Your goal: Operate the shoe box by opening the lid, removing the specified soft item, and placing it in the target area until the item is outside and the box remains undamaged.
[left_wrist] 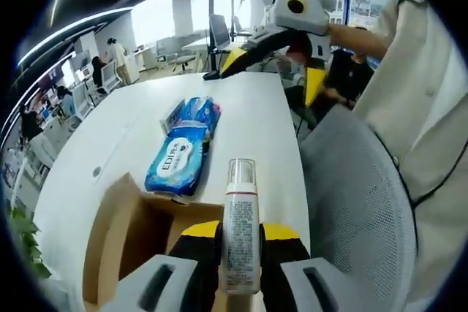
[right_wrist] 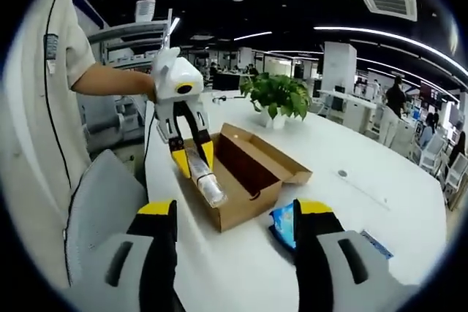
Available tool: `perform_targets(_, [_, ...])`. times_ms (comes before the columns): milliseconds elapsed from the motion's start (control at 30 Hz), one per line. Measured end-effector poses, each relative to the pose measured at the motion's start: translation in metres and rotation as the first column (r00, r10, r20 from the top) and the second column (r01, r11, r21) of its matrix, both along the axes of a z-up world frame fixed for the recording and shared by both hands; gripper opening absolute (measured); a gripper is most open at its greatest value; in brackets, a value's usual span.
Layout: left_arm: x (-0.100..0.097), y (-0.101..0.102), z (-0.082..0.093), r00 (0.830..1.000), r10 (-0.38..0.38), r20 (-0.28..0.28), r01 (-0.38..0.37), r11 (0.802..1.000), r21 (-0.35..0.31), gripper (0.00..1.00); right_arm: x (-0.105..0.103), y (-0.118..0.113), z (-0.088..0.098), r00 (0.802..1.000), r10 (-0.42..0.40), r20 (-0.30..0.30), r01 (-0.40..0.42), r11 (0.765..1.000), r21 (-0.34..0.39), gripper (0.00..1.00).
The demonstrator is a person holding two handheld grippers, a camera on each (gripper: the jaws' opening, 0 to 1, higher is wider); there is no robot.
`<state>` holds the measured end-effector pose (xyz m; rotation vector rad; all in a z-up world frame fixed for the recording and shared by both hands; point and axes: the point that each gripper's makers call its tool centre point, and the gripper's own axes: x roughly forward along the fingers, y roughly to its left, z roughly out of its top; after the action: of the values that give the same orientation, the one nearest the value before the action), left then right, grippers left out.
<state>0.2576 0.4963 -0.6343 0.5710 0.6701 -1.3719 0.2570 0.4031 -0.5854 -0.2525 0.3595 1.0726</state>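
The bottle (left_wrist: 240, 224), a slim white one with a clear cap and printed label, is clamped between the yellow-tipped jaws of my left gripper (left_wrist: 240, 250), standing upright along them with its cap end pointing away from me. In the right gripper view the same bottle (right_wrist: 204, 178) hangs from my left gripper (right_wrist: 194, 157) with its clear end tilted down over the near edge of the shoe box (right_wrist: 245, 177).

The shoe box is brown cardboard, lid flap folded open toward the far side, its inside dark; I cannot make out whether anything lies in it. In the left gripper view the box (left_wrist: 121, 239) sits just below and to the left of my jaws, one flap raised.

Just beyond the box on the white table (left_wrist: 248, 118) lies a blue soft pack (left_wrist: 175, 164) marked "EDISH", and touching its far end a second blue pack (left_wrist: 194, 115). In the right gripper view the near blue pack (right_wrist: 284, 226) lies on the table (right_wrist: 234, 268) between the jaws of my right gripper (right_wrist: 234, 242), which stand wide apart and hold nothing, hovering above it.

A potted plant (right_wrist: 276, 96) stands on the table past the box. A grey mesh chair (left_wrist: 358, 202) sits at the table's edge beside me.
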Motion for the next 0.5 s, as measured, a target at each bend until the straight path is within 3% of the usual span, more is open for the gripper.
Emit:
perform_targets(100, [-0.003,-0.007,0.005,1.0,0.0,-0.012,0.0,0.999,-0.032,0.19,-0.004,0.003,-0.006,0.999,0.022,-0.03,-0.022,1.0,0.0,0.56])
perform_targets(500, [-0.017,-0.026,0.023,0.999,-0.043,-0.029,0.039,0.988,-0.147,0.19,-0.014,0.02,-0.008,0.992,0.127,-0.019,-0.127,0.992,0.001,0.41])
